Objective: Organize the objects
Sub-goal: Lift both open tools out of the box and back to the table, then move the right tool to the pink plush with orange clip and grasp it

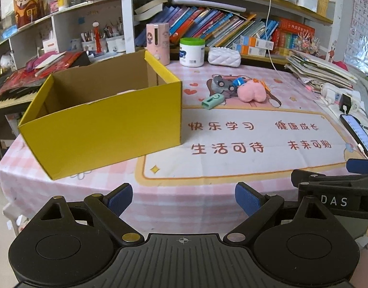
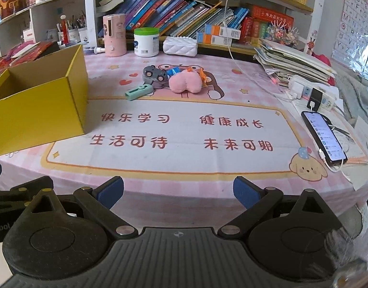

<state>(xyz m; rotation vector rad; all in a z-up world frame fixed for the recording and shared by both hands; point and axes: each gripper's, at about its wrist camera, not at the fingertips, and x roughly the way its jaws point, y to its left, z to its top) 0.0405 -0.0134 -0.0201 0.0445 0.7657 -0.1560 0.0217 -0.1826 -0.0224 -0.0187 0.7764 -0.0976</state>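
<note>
Left wrist view puts your left gripper [image 1: 184,198] at the near edge of the table [image 1: 232,168], jaws spread wide with nothing between the blue pads [image 1: 120,198]. Your right gripper [image 2: 178,192] sits just beside it, equally wide and empty; each shows at the edge of the other's camera.

Nothing looks started, so plan the first pick. The yellow box [image 1: 107,129] stands open-topped on the left, close to your left gripper, and something pale seems to lie inside, though you cannot tell what. The clutter sits well beyond the printed mat, in a tight pile: a mint green case [image 2: 139,91] nearest, a pink plush [image 2: 185,82] to its right, a grey toy car [image 2: 153,73] behind, with a blue piece [image 2: 172,72] and an orange bit [image 2: 202,75] tucked against the plush.

Take the green case first, probably with the right gripper, since it lies clear at the front. Turn your wrist so the pads close across its narrow width, not along its length. Leave the plush for later; it touches its neighbours and may drag them along.

Keep your right elbow off the phone [image 2: 324,135] and its cable at the right edge.
</note>
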